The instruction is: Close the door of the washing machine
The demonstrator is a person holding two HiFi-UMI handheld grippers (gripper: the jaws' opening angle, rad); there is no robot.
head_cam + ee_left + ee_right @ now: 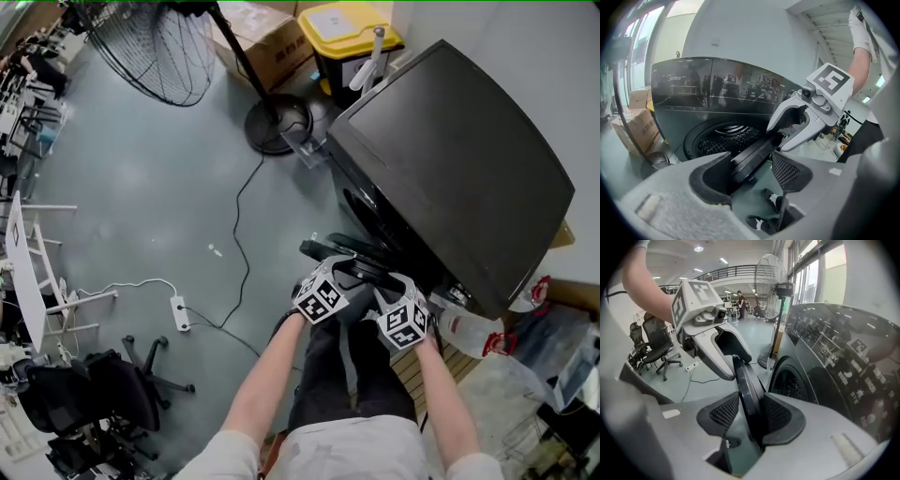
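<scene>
Black door [743,376], ajar off the washing machine [450,159], sits clamped in right claw [751,403]; left claw [750,165] gapes around it, likely for steadying.

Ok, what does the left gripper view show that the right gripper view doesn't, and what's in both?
Only the left gripper view shows a cardboard box beside the machine, the person's shoes below, and the right gripper clamped on the rim of the door. Only the right gripper view shows the standing fan, the office chairs, and the left gripper, its jaws apart around that rim. Both show the washing machine, its drum, and the open door edge-on between that view's own jaws.
</scene>
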